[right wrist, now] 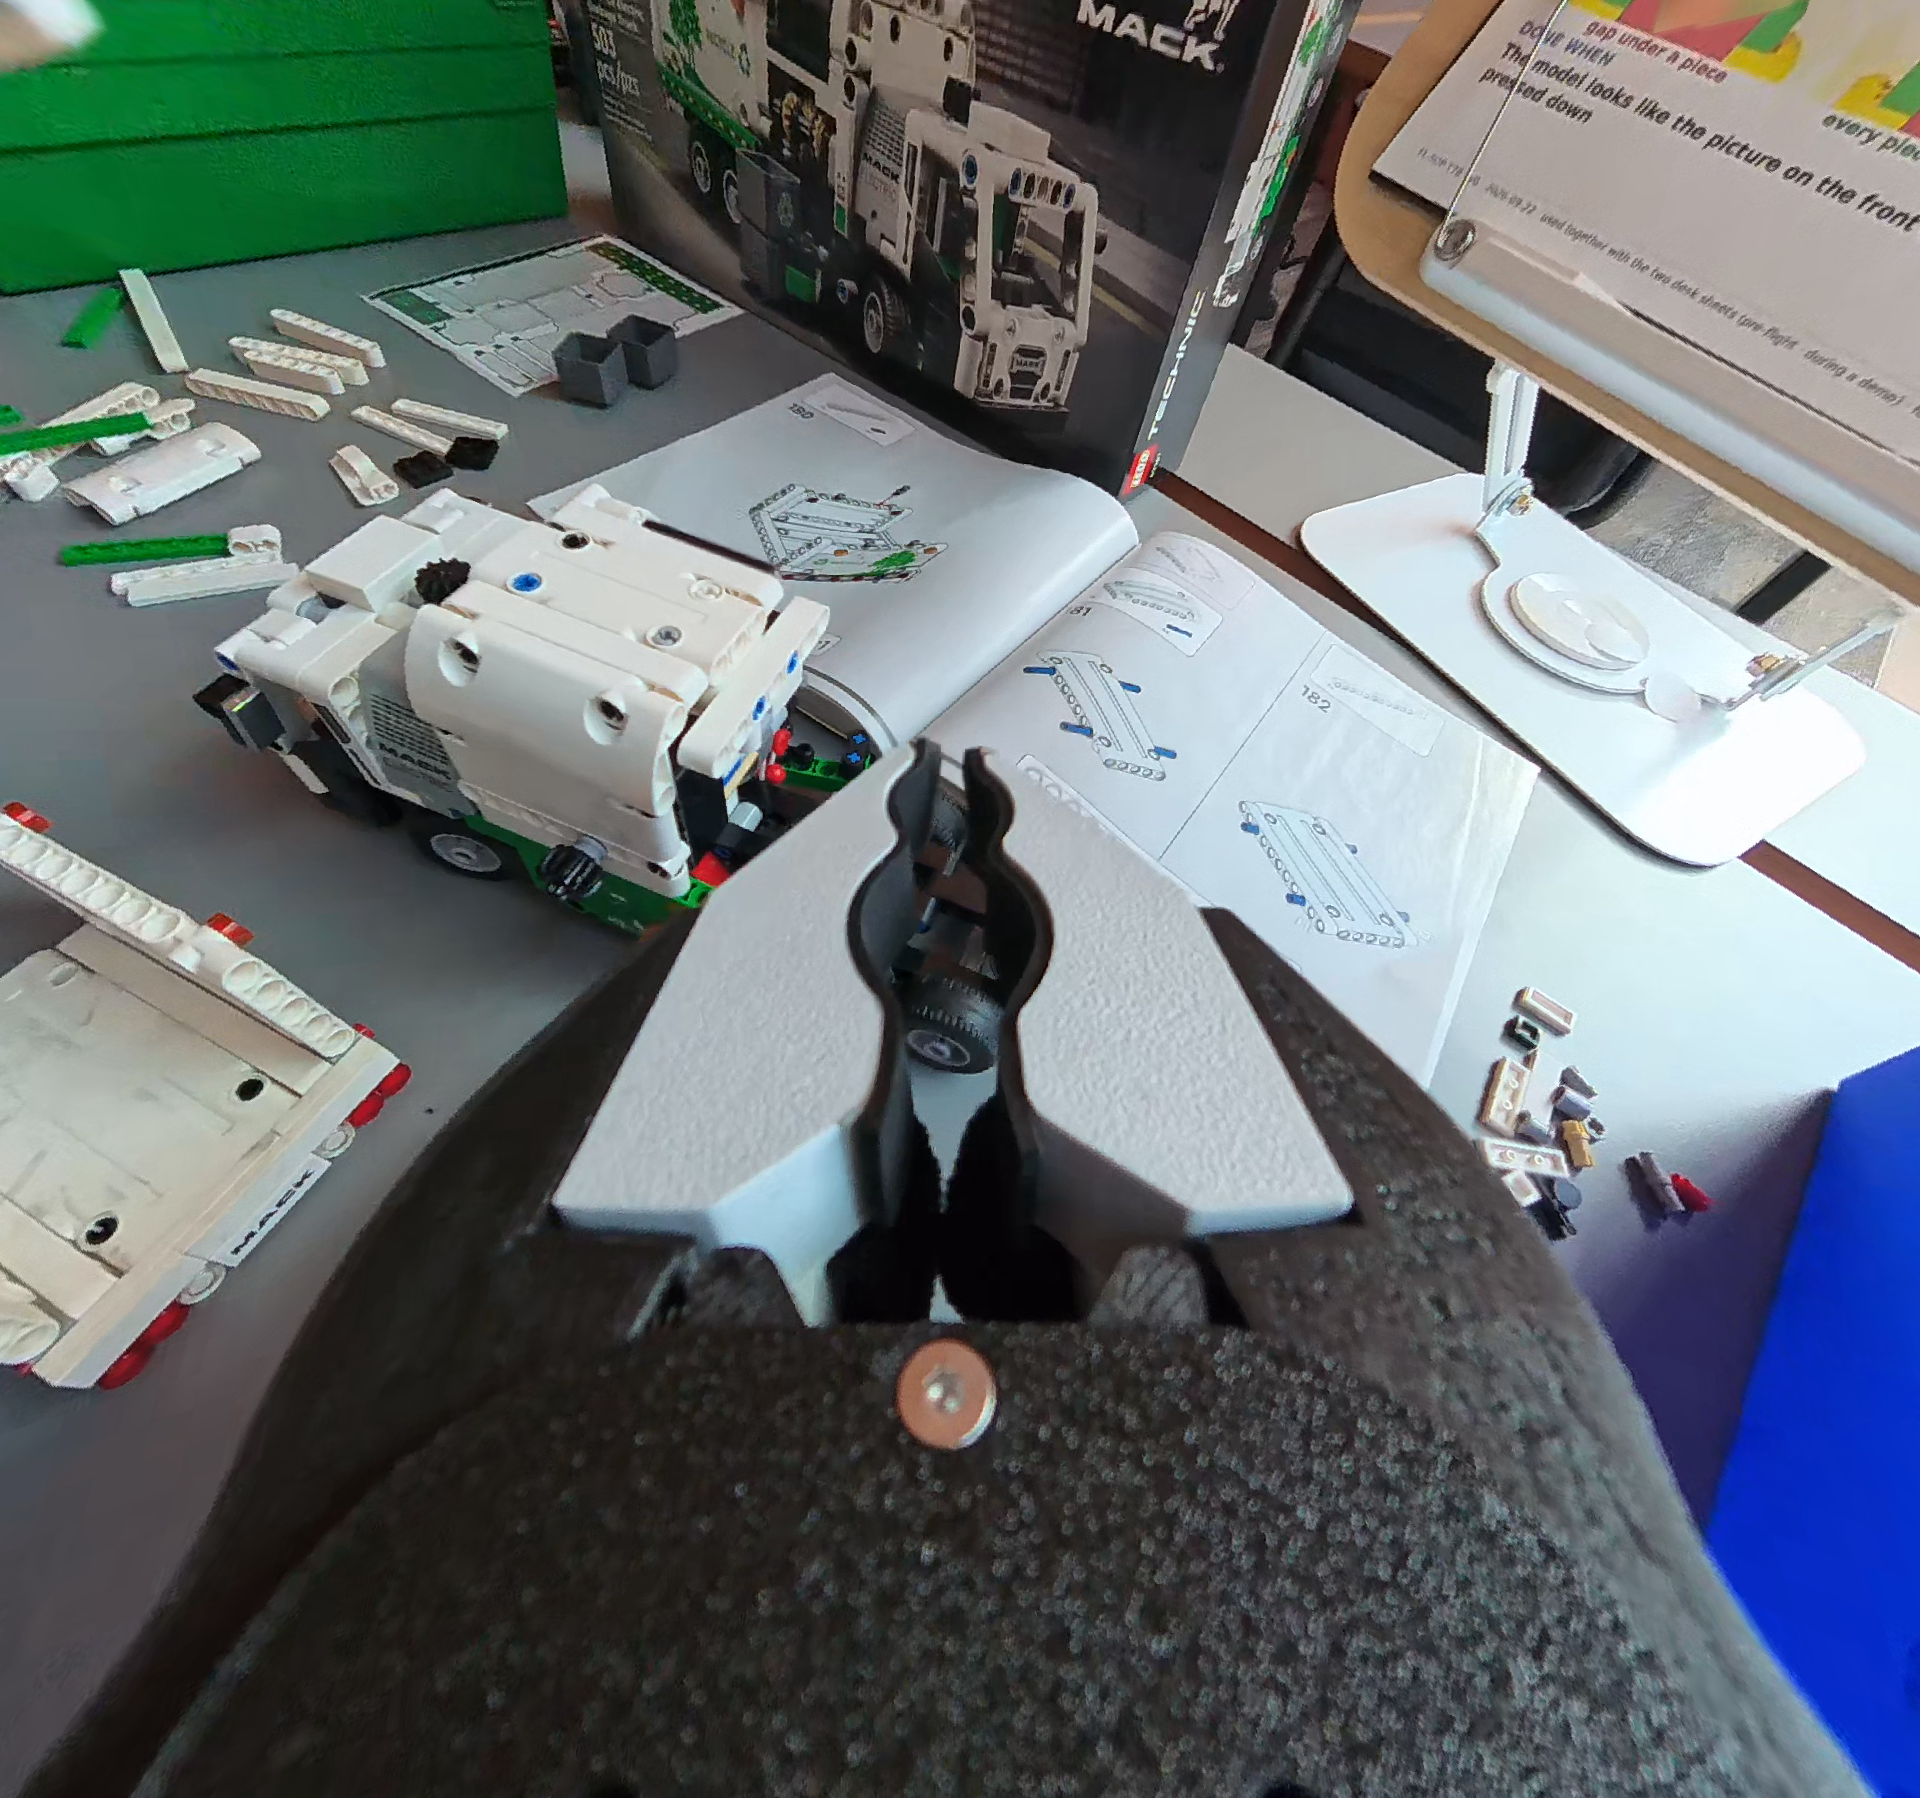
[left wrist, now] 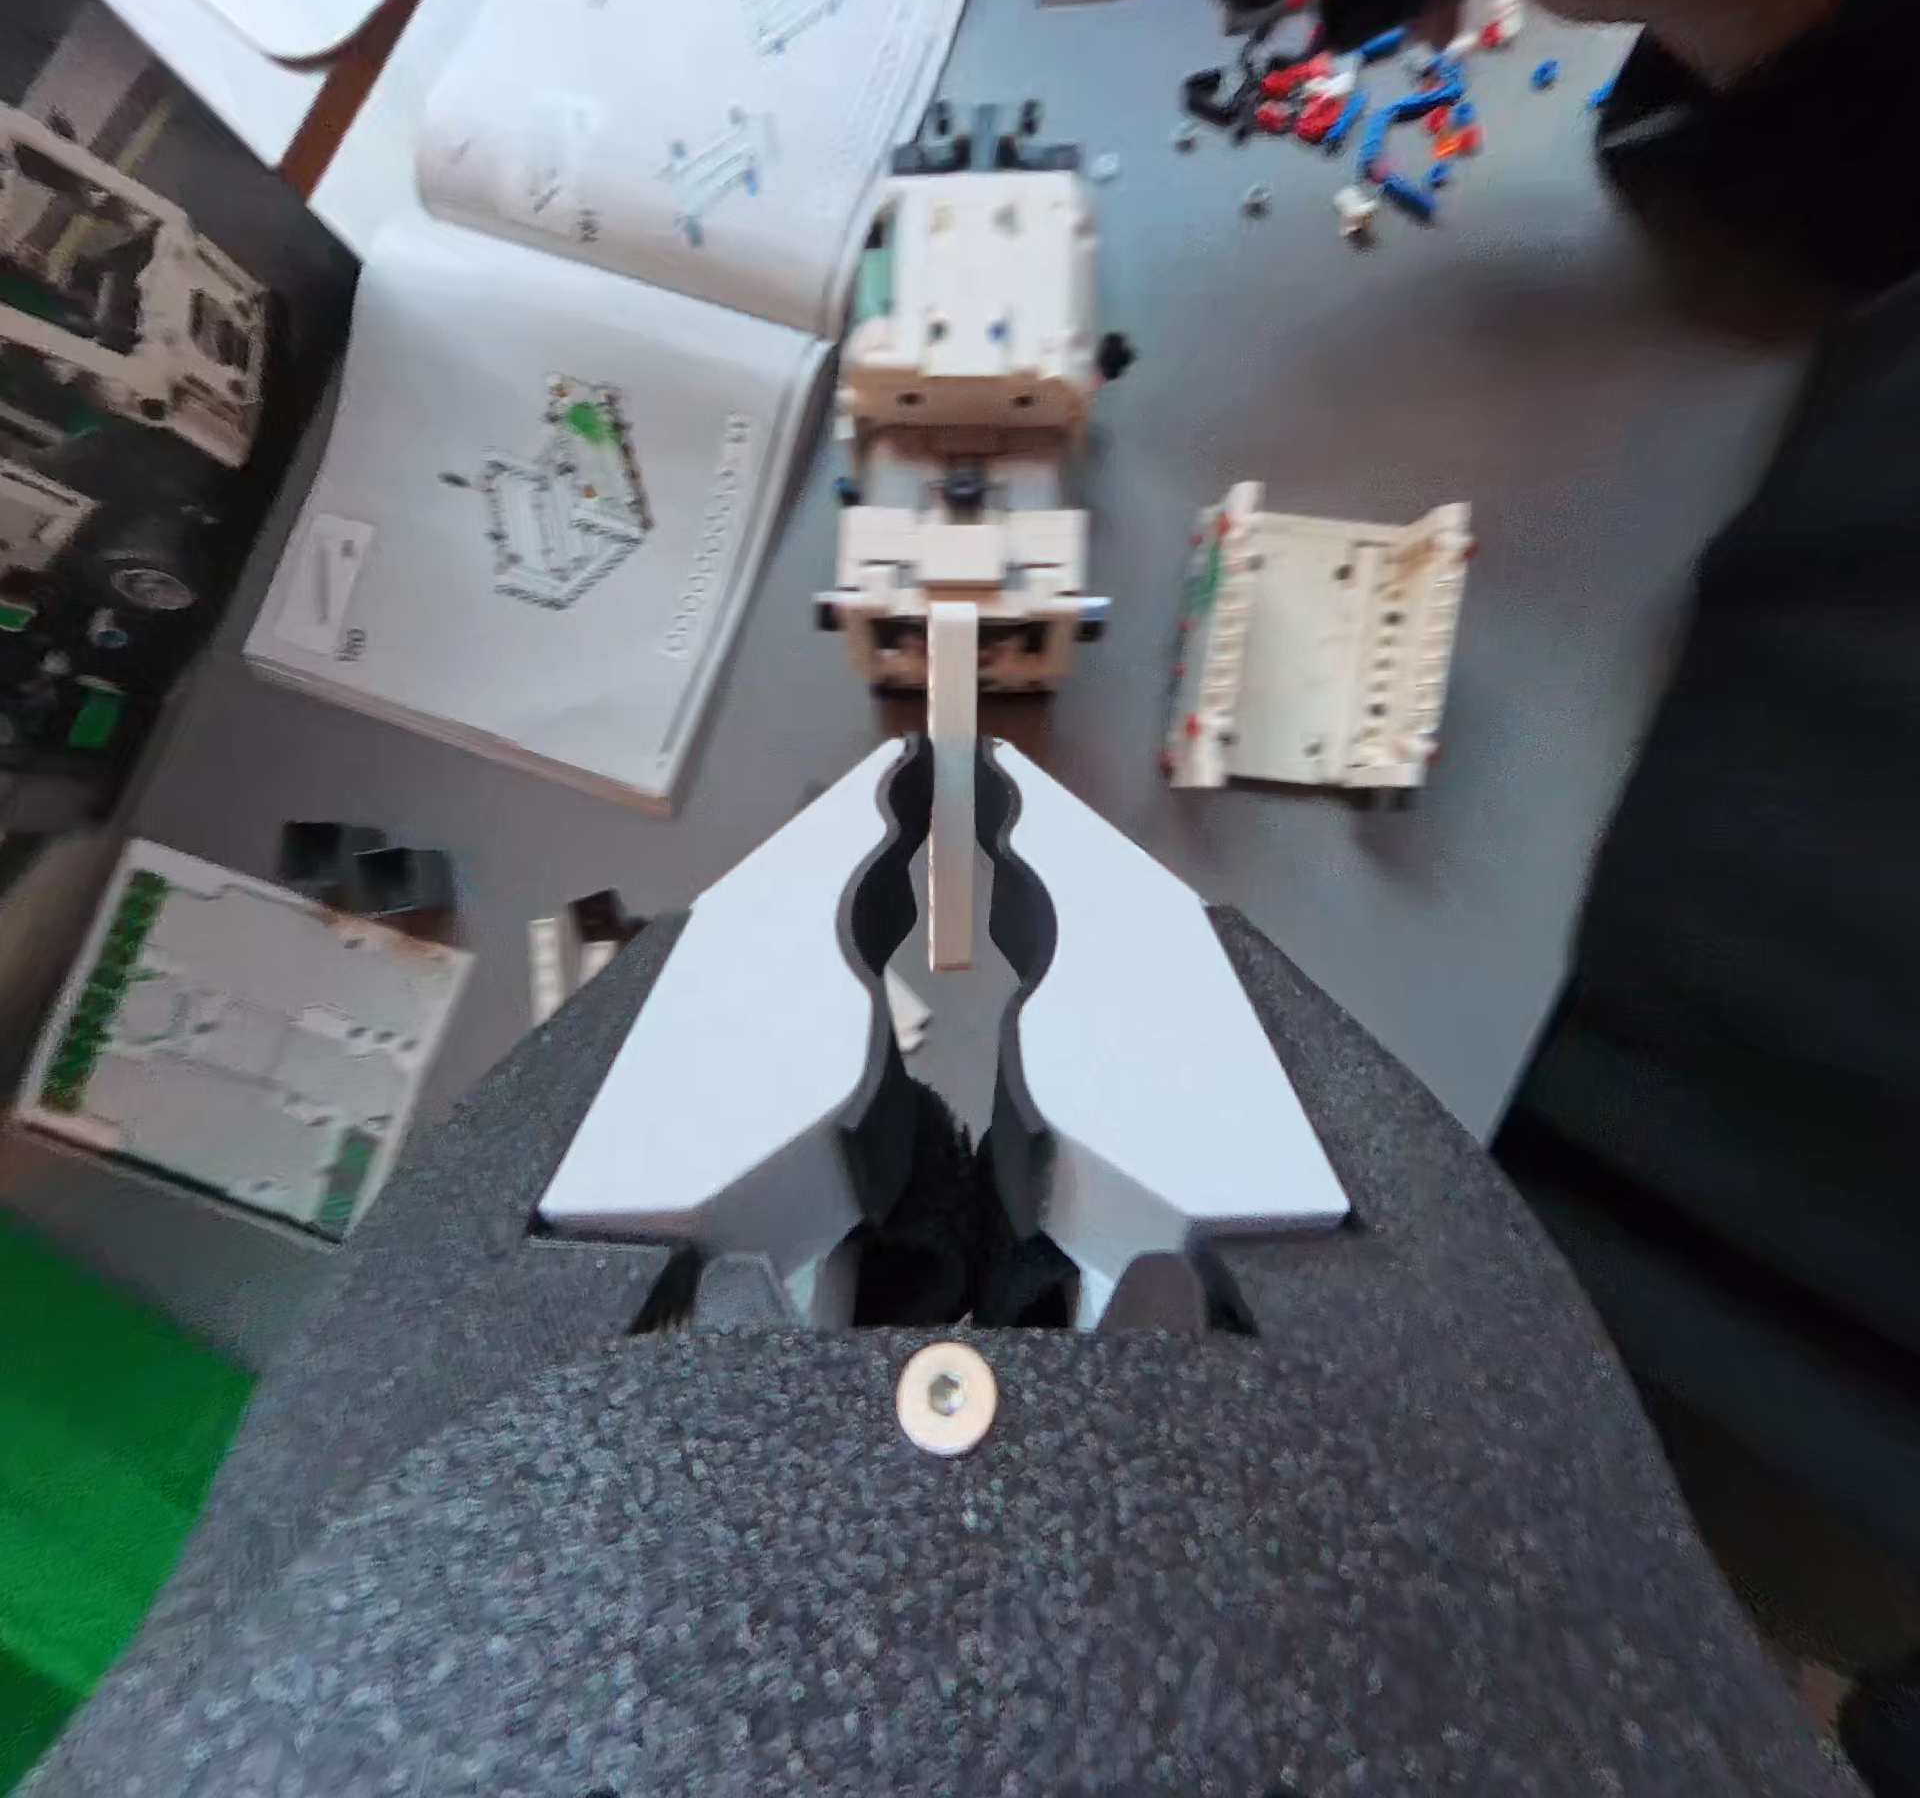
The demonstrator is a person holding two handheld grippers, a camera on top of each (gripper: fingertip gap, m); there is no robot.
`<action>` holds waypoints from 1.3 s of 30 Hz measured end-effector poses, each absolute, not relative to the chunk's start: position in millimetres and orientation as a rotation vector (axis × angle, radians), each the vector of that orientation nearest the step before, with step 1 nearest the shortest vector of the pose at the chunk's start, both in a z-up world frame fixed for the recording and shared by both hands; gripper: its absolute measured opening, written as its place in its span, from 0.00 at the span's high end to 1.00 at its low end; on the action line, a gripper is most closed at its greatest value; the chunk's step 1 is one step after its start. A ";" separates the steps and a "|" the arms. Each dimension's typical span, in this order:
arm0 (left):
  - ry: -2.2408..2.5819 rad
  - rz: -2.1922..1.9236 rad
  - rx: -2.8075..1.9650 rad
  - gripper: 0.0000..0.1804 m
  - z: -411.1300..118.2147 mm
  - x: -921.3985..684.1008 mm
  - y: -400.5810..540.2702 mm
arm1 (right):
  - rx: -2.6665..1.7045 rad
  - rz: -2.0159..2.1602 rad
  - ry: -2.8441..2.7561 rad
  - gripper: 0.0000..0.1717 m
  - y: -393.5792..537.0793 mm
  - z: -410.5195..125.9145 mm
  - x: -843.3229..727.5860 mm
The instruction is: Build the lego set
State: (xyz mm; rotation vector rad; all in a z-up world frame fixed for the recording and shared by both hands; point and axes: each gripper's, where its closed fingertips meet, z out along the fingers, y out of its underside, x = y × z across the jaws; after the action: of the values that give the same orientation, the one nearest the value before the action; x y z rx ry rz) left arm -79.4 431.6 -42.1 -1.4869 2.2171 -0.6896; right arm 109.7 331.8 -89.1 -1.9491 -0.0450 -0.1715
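Clamping one white beam (left wrist: 954, 792) in my left tongs (left wrist: 951, 746); my right tongs (right wrist: 951, 761) hang nearly together, bare, one toy truck (right wrist: 499, 699) just left, two grey cups (right wrist: 615, 358) beyond.

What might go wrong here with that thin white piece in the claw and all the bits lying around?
The left claw pinches the white beam only by its edges, so it might twist or slip. The right claw hangs close over the truck model's rear and could knock it. Loose small parts could get swept off.
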 end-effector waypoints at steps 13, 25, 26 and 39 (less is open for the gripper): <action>2.323 -0.959 -1.655 0.96 -152.1 -53.1 165.5 | -1.855 -0.009 0.000 0.96 282.3 -47.1 92.3; 2.387 -0.676 -1.636 0.96 -190.6 -25.5 163.1 | -1.844 0.029 0.168 0.96 215.1 -72.2 92.7; 2.383 -0.679 -1.639 0.96 -190.7 -24.6 164.4 | -1.857 0.036 0.165 0.95 215.6 -75.9 90.8; 2.275 -0.636 -1.713 0.96 -191.1 -49.7 217.5 | -2.041 -0.158 0.317 0.94 159.5 -125.1 99.7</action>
State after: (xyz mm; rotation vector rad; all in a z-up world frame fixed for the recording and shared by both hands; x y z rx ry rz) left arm -49.7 217.5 -191.1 -1.7128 2.2749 -0.6363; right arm 99.7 159.5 -125.1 -2.0412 0.3172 -0.1580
